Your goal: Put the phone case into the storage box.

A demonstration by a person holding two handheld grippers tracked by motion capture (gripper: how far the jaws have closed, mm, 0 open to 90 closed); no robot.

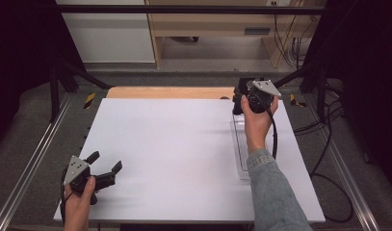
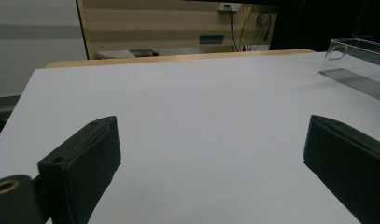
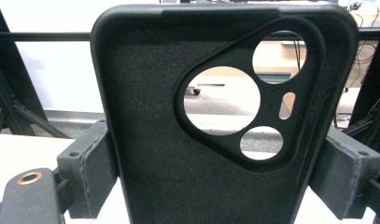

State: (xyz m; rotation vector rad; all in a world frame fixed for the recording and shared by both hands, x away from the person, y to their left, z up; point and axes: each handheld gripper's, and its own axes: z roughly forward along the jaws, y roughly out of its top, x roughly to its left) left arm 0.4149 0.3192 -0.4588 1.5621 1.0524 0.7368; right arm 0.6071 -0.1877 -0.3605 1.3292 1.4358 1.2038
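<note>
One clear plastic tray (image 1: 241,144) lies along the tabletop's (image 1: 174,149) right edge; contents not discernible. Right gripper (image 3: 220,172), held at the far right corner, clamps a black phone case (image 3: 178,140) upright between its jaws. Left gripper (image 1: 107,166) rests spread, holding nothing, at the near left corner.

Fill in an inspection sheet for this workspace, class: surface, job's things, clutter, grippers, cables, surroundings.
Surface: white table, wooden strip along its far edge.
Job's things: black phone case with camera cut-outs, held upright; clear plastic tray lying at the table's right.
Clutter: nothing seen.
Grippers: left gripper open, low over the near-left corner; right gripper shut on the case.
Cables: black cables on the floor, right.
Surroundings: dark metal frame, wooden furniture behind.
</note>
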